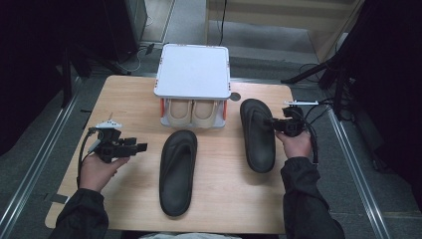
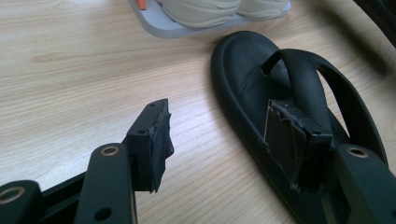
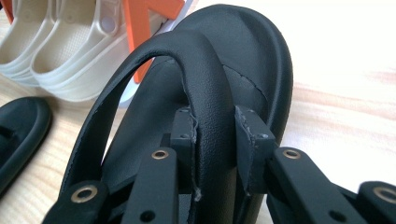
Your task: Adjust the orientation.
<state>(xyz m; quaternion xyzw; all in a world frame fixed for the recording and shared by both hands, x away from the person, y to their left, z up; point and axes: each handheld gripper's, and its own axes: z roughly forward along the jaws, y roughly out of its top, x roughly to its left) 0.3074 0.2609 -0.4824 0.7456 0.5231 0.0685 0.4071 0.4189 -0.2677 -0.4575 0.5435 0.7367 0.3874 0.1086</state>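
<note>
Wooden table [image 1: 124,99], bare light top, on grey carpet; dark stands and cables at the edges, room dim. At the table's far edge sits a white two-tier rack [image 1: 193,69], a cream pair of shoes [image 1: 193,112] on its lower shelf.

Two black flip-flops lie soles-down. Left sandal [image 1: 177,172] lies untouched at centre. Right sandal [image 1: 257,134] is just right of the rack; the right gripper [image 3: 215,135] has its jaws closed on the sandal's strap [image 3: 205,84] — partly closed, strap pinched between the pads. Left gripper [image 2: 224,140] stands wide, nothing in it, aimed at the left sandal.

Judgement: foam, light, bendy, matte — not slippery. Strap is the right hold, but the sole will likely dangle and swing.
</note>
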